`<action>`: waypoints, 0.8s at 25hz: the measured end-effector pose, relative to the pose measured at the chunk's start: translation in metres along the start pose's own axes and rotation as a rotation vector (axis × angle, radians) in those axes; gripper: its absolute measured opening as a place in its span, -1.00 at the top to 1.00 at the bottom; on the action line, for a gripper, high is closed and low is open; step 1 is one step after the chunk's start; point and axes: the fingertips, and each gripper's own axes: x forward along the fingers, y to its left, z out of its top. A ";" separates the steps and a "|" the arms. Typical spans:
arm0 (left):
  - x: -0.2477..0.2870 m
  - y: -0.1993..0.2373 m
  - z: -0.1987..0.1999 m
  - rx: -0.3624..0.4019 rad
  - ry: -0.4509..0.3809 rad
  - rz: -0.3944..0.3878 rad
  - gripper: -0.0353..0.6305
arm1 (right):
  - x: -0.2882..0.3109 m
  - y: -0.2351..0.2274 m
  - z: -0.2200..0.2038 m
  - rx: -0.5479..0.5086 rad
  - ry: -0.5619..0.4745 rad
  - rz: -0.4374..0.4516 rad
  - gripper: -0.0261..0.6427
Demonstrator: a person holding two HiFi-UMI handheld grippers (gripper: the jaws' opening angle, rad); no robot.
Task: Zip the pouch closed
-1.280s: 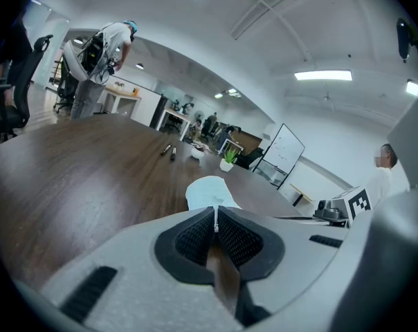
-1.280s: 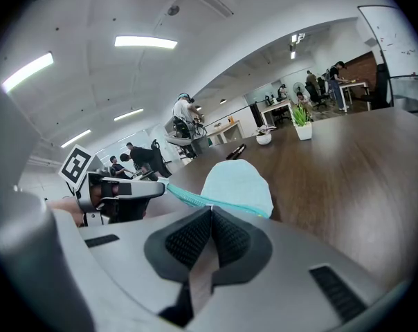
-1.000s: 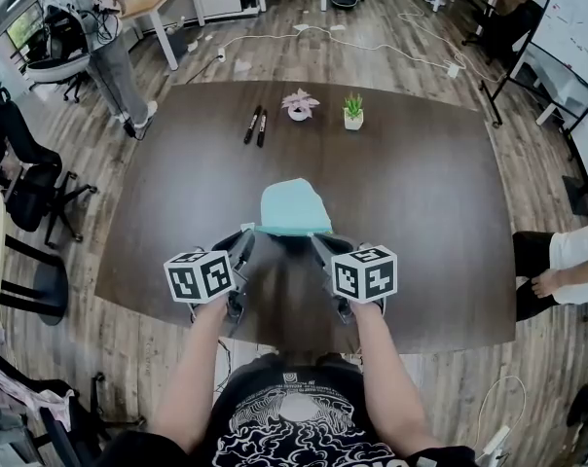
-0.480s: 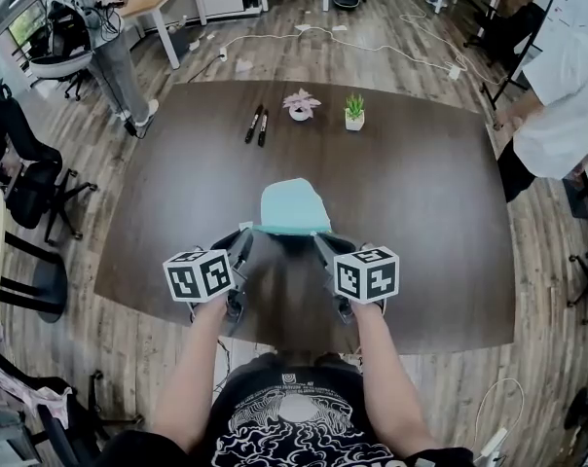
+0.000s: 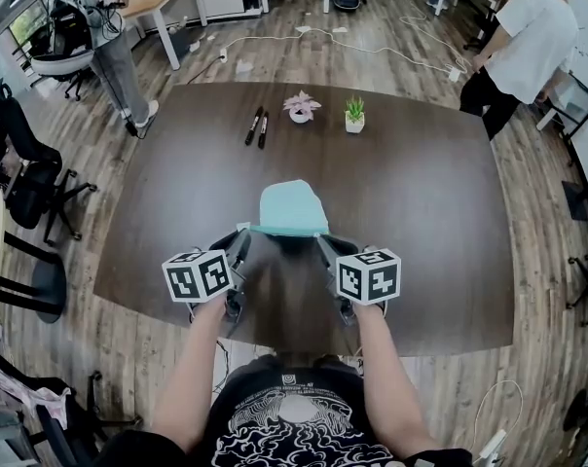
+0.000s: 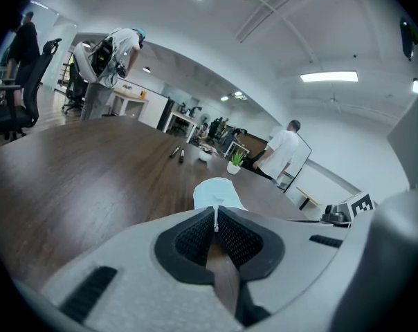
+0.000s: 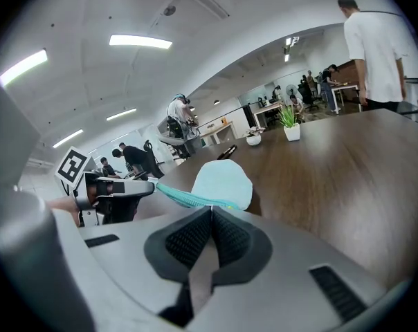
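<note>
A light teal pouch point(image 5: 292, 205) lies flat on the dark wooden table point(image 5: 421, 193), its zipper edge point(image 5: 289, 230) toward me. My left gripper point(image 5: 242, 236) is shut at the left end of that edge. In the left gripper view a thin white zipper tab point(image 6: 216, 216) stands pinched between the pads of the left gripper point(image 6: 216, 220), with the pouch point(image 6: 216, 192) just beyond. My right gripper point(image 5: 323, 241) is shut on the right end. In the right gripper view the teal zipper point(image 7: 185, 196) runs into the tips of the right gripper point(image 7: 210, 209), and the pouch point(image 7: 223, 180) lies behind.
Two black markers point(image 5: 257, 125), a pink potted plant point(image 5: 300, 106) and a green potted plant point(image 5: 353, 113) sit at the table's far side. A person in a white shirt point(image 5: 528, 37) stands at the back right, another person point(image 5: 99, 27) at the back left. Office chairs point(image 5: 26, 178) stand to the left.
Both grippers and the pouch have stayed put. The person in the white shirt at the right has stood up and walked off toward the back of the room.
</note>
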 end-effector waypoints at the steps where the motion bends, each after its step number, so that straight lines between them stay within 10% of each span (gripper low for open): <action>1: 0.000 0.000 0.000 0.001 0.002 0.001 0.83 | 0.000 0.000 0.000 -0.001 0.001 -0.001 0.92; 20: 0.006 0.003 -0.004 -0.013 0.032 -0.011 0.83 | 0.000 -0.016 0.000 -0.019 0.014 -0.084 0.91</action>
